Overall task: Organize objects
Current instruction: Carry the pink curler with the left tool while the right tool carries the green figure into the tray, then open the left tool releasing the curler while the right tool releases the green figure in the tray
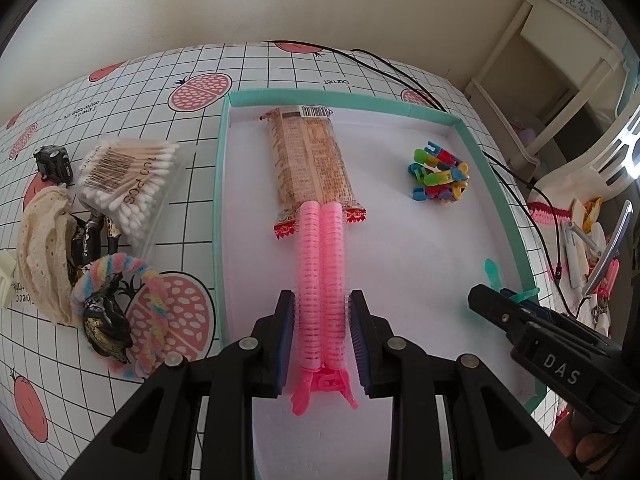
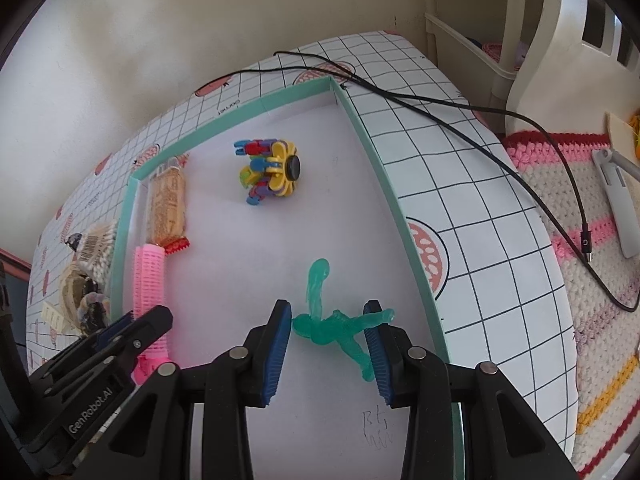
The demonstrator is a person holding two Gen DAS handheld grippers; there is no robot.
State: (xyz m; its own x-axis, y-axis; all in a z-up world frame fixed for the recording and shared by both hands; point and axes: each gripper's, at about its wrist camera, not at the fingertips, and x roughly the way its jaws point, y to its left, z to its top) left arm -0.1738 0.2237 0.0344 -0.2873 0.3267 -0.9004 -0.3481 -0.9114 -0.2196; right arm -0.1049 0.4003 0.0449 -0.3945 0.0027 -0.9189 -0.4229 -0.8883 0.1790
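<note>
left tool straddles the pink hair roller clip, jaws apart with slim gaps either side; right tool likewise open around the green figure. both lie inside the teal-rimmed tray. lift straight out; beyond, the snack bar touches the roller's tip.
</note>
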